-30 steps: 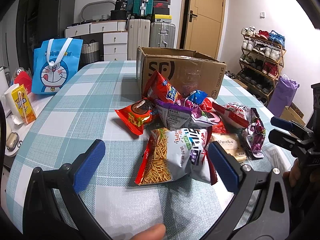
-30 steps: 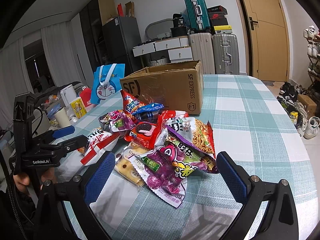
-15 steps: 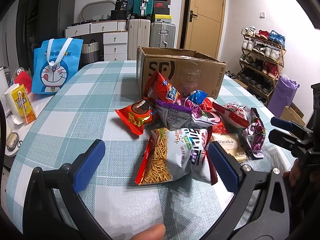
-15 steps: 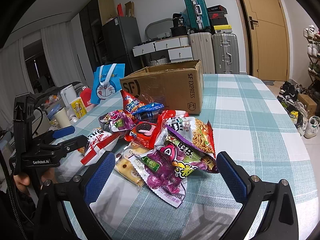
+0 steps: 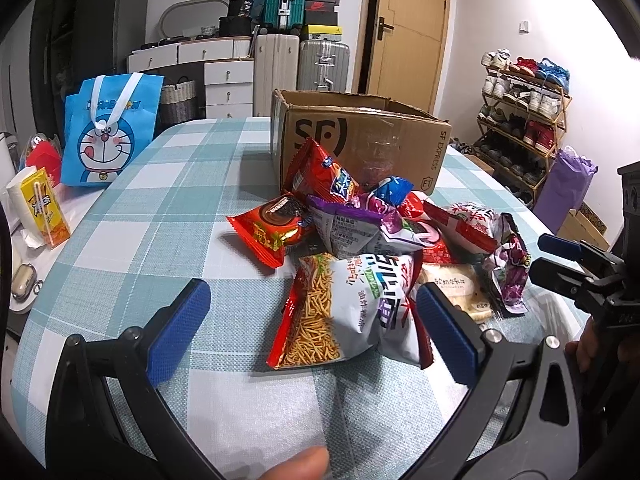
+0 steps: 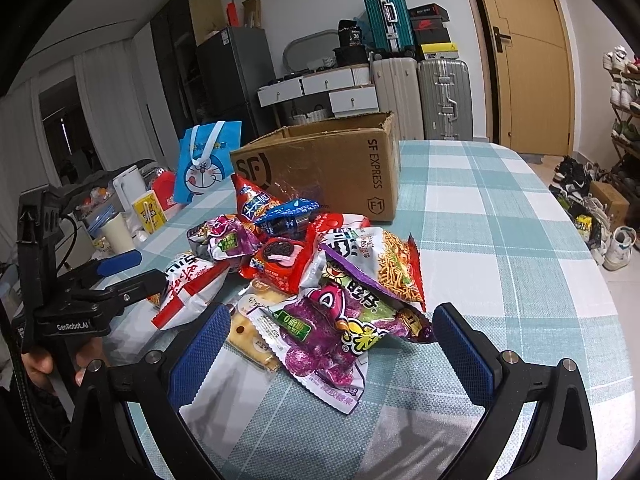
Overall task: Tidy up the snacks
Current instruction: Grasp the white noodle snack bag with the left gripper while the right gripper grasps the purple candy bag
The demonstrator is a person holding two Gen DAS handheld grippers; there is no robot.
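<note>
Nothing is picked up yet; this looks like the very start of the sorting. The left tongs (image 5: pixel 312 328) stand wide apart and empty, low over the near part of the tabletop (image 5: pixel 168 208), and they frame the noodle snack bag (image 5: pixel 352 304), which lies at the near side of the snack pile (image 5: pixel 360 240). The right tongs (image 6: pixel 326 348) are also wide apart and hold nothing; between their pads lies the purple candy bag (image 6: pixel 332 328), at the pile's edge on that side. Each tool is seen from the other camera, at the two sides of the pile.

The pile itself is in the middle of the tabletop, just in front of the cardboard box (image 5: pixel 360 140). In it I can make out a red cookie pack (image 5: pixel 272 232), a red chip bag (image 5: pixel 320 176) that leans against the box wall, a small blue pack (image 6: pixel 288 212) and a flat cracker pack (image 6: pixel 252 332) that is partly under the purple bag.

The box is open at the top, and I think the snacks should go there. Its inside is hidden from both cameras, so I cannot tell if something is already in it.

For the next move, one pair of tongs should go down on the nearest bag and close on a loose edge, not on the puffy middle, because the foil is slippery and full of air.
</note>
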